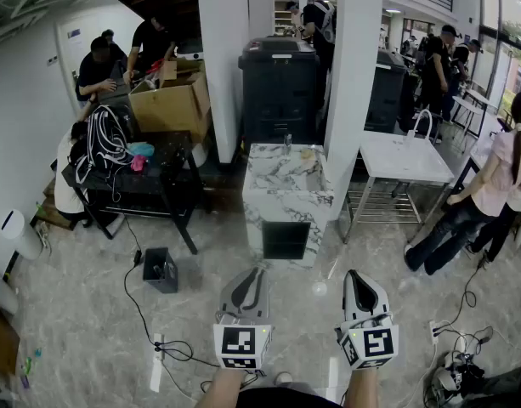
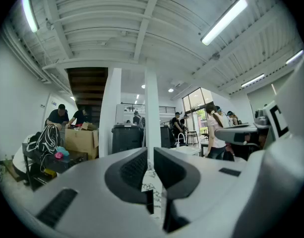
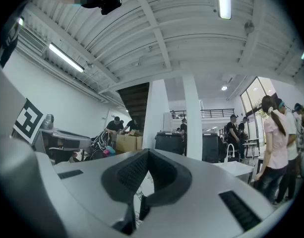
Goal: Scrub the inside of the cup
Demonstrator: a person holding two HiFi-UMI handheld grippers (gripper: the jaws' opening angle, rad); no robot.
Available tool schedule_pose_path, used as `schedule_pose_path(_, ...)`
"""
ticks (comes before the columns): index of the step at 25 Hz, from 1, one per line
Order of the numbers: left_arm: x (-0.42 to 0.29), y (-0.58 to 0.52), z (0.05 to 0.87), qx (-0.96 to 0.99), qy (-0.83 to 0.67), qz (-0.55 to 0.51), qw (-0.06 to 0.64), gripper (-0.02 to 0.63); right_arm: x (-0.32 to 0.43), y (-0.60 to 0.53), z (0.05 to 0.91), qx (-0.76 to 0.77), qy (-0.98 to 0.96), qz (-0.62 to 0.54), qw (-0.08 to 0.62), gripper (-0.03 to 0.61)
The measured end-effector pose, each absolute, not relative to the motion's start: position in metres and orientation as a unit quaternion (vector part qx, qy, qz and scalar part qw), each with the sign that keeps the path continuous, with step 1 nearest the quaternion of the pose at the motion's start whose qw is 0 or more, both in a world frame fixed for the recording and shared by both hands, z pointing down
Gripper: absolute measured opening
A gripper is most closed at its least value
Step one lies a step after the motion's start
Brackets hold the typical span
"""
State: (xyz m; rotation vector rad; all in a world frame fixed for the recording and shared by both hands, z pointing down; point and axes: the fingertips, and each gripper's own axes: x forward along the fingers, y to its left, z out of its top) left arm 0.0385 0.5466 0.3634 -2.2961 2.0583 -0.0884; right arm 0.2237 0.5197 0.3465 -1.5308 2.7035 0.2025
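Nothing had begun. The left hand-held gripper [image 1: 252,274] was all but closed and the right hand-held gripper [image 1: 355,279] fully closed, both empty and well short of the marble counter [image 1: 281,202]. I saw no cup anywhere, so all the scrubbing remained.

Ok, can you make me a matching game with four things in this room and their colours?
Things:
1. cardboard box
2. marble counter
3. big printer
4. table

Colours:
A. black
B. white with grey veins
C. brown
D. plain white

Pairs: 1-C, 2-B, 3-A, 4-D.
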Motion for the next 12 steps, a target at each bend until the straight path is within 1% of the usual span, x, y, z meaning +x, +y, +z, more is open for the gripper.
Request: schedule_pose_path(12, 0.034, 0.533, 0.381, -0.741, 0.67, -0.042, 0.008, 0.045, 0.216, 0.504, 0.364, -0.488, 0.871, 0.053, 0.003, 0.008)
